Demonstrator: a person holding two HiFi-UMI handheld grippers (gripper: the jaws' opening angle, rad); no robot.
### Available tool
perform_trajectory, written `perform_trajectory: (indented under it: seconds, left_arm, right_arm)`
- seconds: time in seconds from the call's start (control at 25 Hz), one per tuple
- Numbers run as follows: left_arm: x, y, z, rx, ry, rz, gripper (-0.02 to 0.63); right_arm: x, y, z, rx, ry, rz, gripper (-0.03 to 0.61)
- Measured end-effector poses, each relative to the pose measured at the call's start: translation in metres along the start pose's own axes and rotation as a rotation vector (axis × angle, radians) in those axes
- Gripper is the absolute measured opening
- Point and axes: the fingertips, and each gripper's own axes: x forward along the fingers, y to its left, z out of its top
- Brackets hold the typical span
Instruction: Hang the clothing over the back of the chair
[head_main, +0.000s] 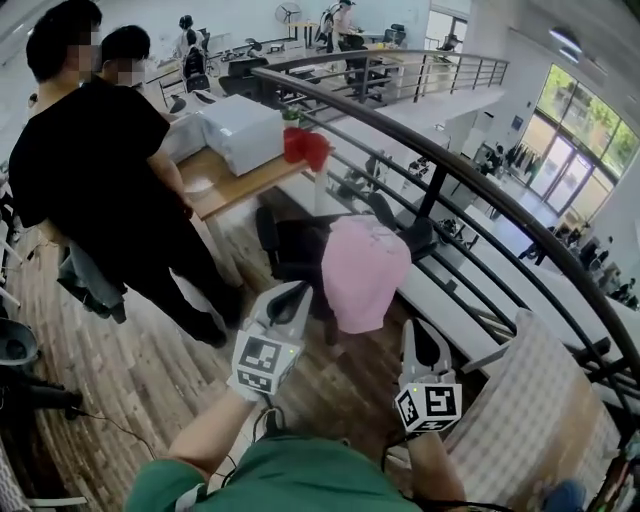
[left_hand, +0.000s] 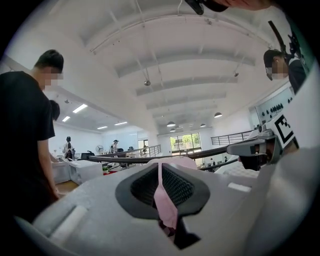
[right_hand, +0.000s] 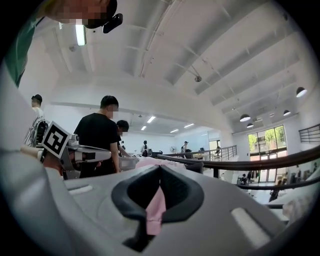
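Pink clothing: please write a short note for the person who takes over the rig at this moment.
Left claw: shut on an edge of the pink clothing.
Right claw: shut on another edge of it.
The clothing hangs between both claws, over the black chair by the railing.
Done: clothing picked up and brought to the chair.
Unclear: whether it already rests on the chair's back.
Left: lay it over the back, then open both claws.

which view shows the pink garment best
The head view: the whole pink garment shows, hanging against the black chair. Each gripper view shows only a thin pink strip pinched between its closed jaws, plus a sliver beyond.
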Motion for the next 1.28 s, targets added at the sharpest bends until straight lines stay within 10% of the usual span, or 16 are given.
perform_trajectory:
  seconds: [0.56, 1.28]
  left_arm:
    - [-0.045, 0.081, -0.043, -0.106, 0.056, 0.043, 0.031]
    - [-0.023, 0.055, -0.018, -0.184, 0.016, -0.064, 0.031]
  right_arm:
    - [0.035, 0.072, -0.005, -0.052, 0.029, 0.012, 0.003]
    - [0.027, 0.051, 0.020, -0.078, -0.027, -0.034, 0.003]
